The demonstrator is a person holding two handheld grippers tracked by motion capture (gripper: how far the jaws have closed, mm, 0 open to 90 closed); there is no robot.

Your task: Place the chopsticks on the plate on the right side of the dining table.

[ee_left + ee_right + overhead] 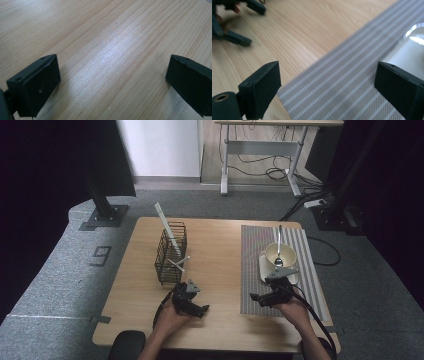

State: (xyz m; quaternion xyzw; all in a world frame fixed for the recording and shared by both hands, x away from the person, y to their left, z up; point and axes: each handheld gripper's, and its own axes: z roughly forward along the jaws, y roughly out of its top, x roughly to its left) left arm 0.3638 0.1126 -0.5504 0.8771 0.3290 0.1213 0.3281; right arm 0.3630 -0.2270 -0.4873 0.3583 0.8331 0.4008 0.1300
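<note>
High view: both grippers spread and empty, low on the counter

High view, near edge first: the person's two forearms come in at 6 o'clock. Left gripper [192,301] sits on bare wood of the counter [220,260], jaws spread, holding nothing. Left gripper view confirms: wide gap between jaws, plain wood grain under them. Right gripper [265,296] at about 4 o'clock from table centre, over the near-left part of the striped placemat [250,270], jaws spread too, nothing between them. Right gripper view: jaws wide apart above the placemat edge, wood at 9 o'clock, white saucer [412,47] at 2 o'clock just past the right jaw, not touched; left gripper blurred at 10 o'clock.

Farther out: saucer with cream cup [280,255] on it, on the placemat, just beyond the right gripper at its 12 o'clock. Spoon [278,247] stands in the cup, handle pointing to 12 o'clock. Wire basket [171,253] at 11 o'clock from the left gripper, near but apart, on bare wood. Long white stick [167,229] leans out of the basket toward 11 o'clock; a shorter white piece pokes out of its near right side, can't tell what it is.
</note>
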